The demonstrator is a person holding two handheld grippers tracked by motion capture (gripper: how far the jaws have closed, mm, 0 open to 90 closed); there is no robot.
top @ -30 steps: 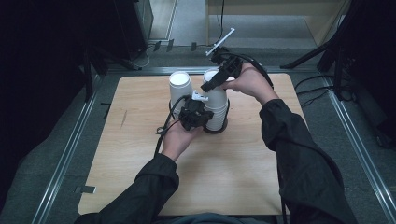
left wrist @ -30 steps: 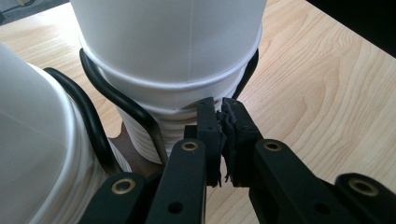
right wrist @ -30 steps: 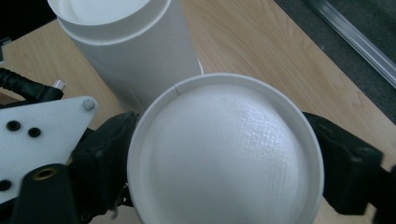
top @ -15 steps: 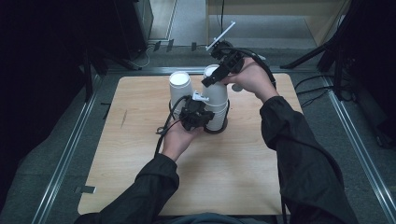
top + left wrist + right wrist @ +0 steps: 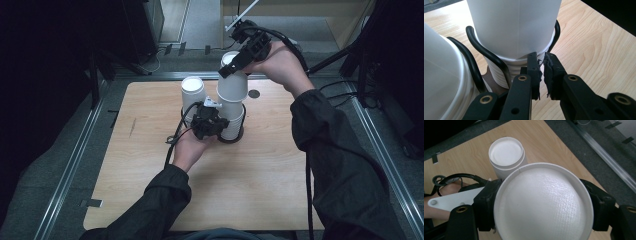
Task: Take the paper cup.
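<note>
Two stacks of upturned white paper cups stand in a black wire holder on the wooden table. My right gripper has just closed its jaws on the base of the top cup of the right stack. It holds that cup partly lifted, still sleeved over the stack. In the right gripper view the cup's base sits between the fingers. My left gripper is shut, its tips against the stack's ribbed rims under the lifted cup.
The left stack stands close beside the right one, touching the wire loops. A small dark round spot marks the table behind the holder. Metal rails run along the table's sides.
My right gripper has risen with the top cup in it, drawing the cup up off the right stack. The left gripper has stayed at the stack's base.
</note>
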